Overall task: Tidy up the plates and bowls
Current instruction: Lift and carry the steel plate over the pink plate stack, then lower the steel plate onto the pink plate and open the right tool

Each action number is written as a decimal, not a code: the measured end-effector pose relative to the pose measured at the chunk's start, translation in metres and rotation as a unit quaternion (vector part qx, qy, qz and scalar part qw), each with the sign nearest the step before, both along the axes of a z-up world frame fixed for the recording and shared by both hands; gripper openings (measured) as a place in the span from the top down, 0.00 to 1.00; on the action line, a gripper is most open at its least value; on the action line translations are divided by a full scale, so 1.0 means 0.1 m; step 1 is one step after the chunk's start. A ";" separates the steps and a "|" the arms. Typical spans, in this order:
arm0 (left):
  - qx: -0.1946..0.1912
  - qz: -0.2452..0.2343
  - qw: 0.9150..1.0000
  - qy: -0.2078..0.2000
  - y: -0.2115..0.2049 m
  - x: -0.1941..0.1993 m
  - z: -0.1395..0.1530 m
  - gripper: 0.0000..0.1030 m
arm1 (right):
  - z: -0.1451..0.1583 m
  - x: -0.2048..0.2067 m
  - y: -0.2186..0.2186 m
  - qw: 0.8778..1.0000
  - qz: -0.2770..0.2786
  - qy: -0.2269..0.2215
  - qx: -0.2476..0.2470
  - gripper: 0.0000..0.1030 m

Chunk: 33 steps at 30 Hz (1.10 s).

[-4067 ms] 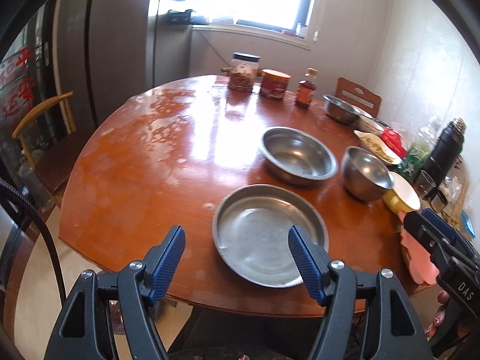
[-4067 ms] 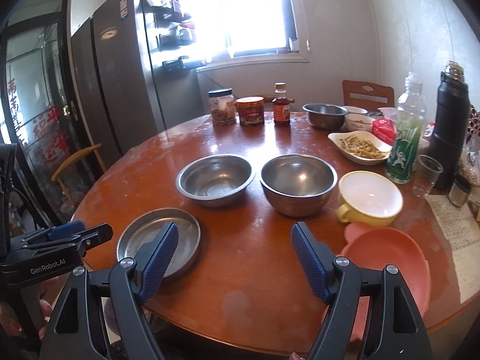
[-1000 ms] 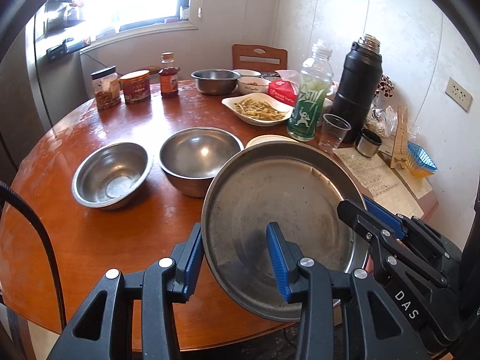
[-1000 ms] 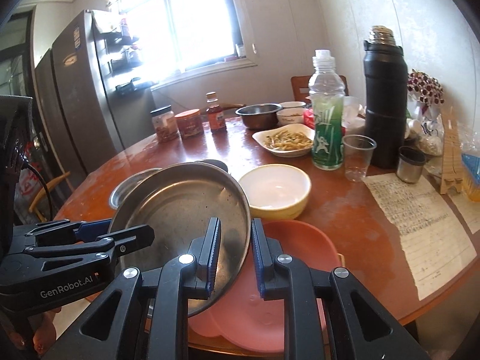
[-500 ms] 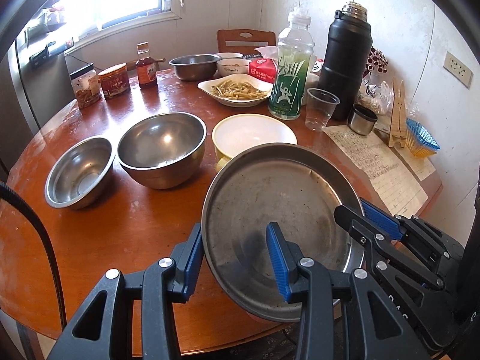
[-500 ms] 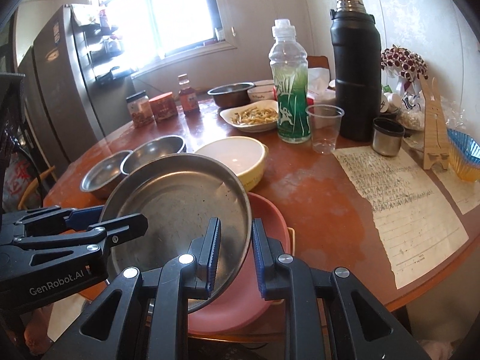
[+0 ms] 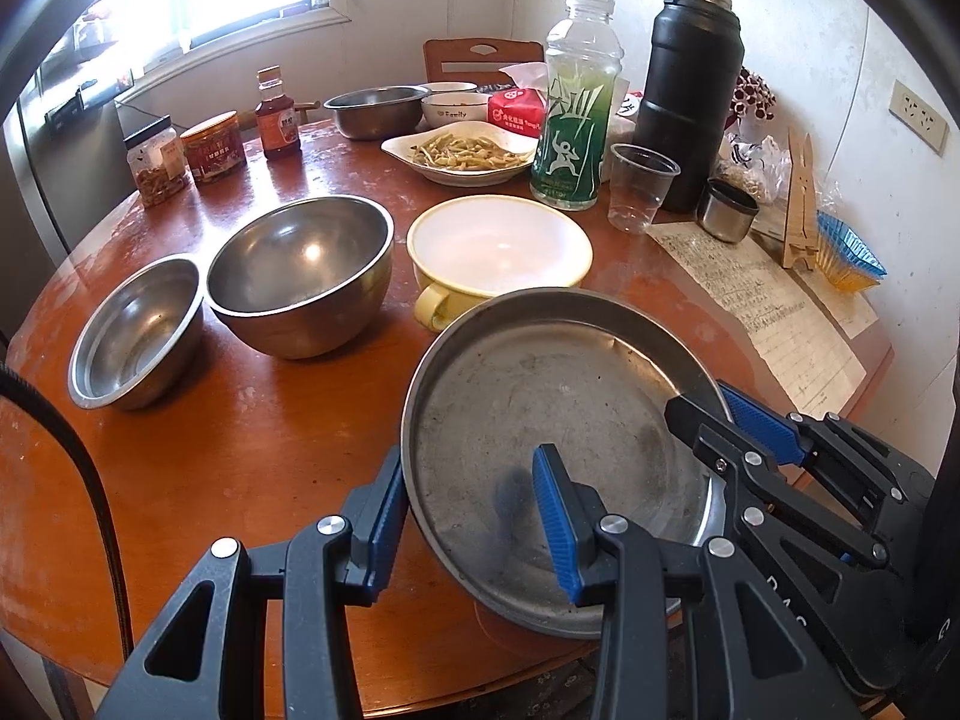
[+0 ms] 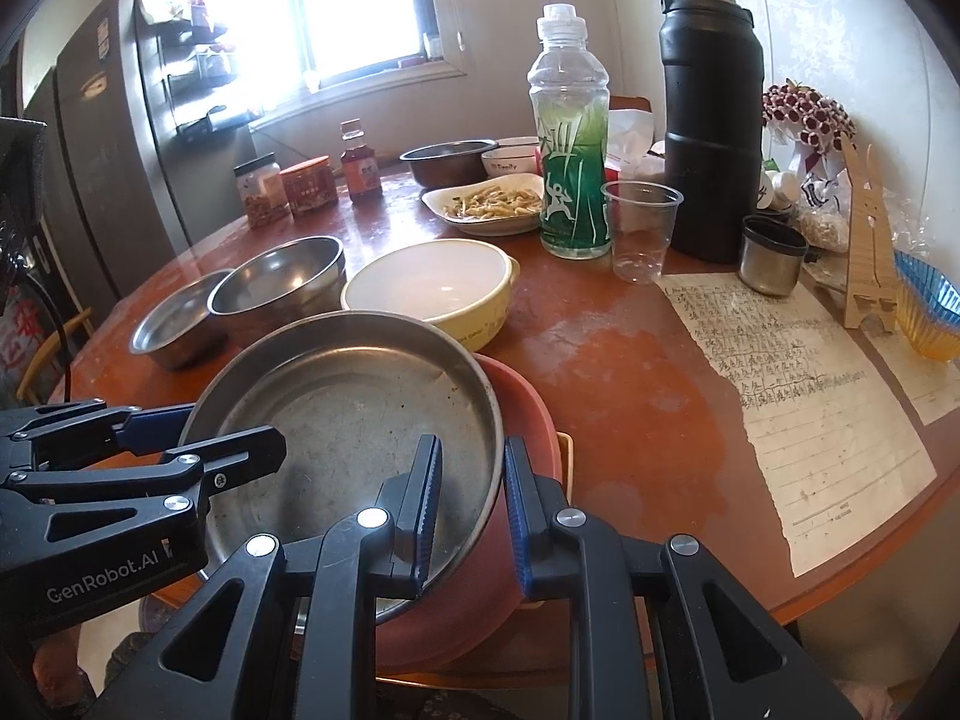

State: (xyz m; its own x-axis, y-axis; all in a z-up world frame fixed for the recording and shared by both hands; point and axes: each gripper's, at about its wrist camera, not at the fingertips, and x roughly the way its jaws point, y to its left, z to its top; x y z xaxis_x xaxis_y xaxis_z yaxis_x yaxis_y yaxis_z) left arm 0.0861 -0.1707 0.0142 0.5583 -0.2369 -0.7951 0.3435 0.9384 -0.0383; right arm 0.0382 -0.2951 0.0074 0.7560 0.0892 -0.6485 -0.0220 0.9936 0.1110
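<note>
A shallow steel plate point(image 7: 540, 450) is held at two sides. My left gripper point(image 7: 468, 516) is shut on its near-left rim, one finger inside the plate and one outside. My right gripper point(image 8: 471, 507) is shut on the opposite rim and also shows in the left wrist view point(image 7: 744, 426). The steel plate point(image 8: 360, 408) hangs low over a pink plate point(image 8: 528, 420) at the table's near edge; contact between them cannot be told. Behind stand a yellow bowl point(image 7: 498, 246), a deep steel bowl point(image 7: 300, 276) and a smaller steel bowl point(image 7: 138, 336).
Past the yellow bowl are a green bottle point(image 8: 570, 180), a clear cup point(image 8: 642, 228), a black flask point(image 8: 711, 120) and a dish of food point(image 8: 486, 204). A written sheet of paper point(image 8: 780, 396) lies at the right. Jars point(image 7: 210, 147) stand at the far left.
Four seconds ago both grippers were open and the steel plate lay on the table. Over the last second both grippers carried it rightward and down over the pink plate.
</note>
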 end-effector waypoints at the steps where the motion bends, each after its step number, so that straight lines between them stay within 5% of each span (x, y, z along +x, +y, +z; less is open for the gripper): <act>1: 0.001 0.000 1.000 0.001 0.00 0.00 -0.01 0.60 | 0.00 0.00 0.00 1.000 0.000 0.000 -0.002 0.78; 33: 0.000 -0.008 1.000 0.016 -0.04 0.01 -0.10 0.60 | -0.06 0.03 -0.06 1.000 -0.014 0.001 0.003 0.72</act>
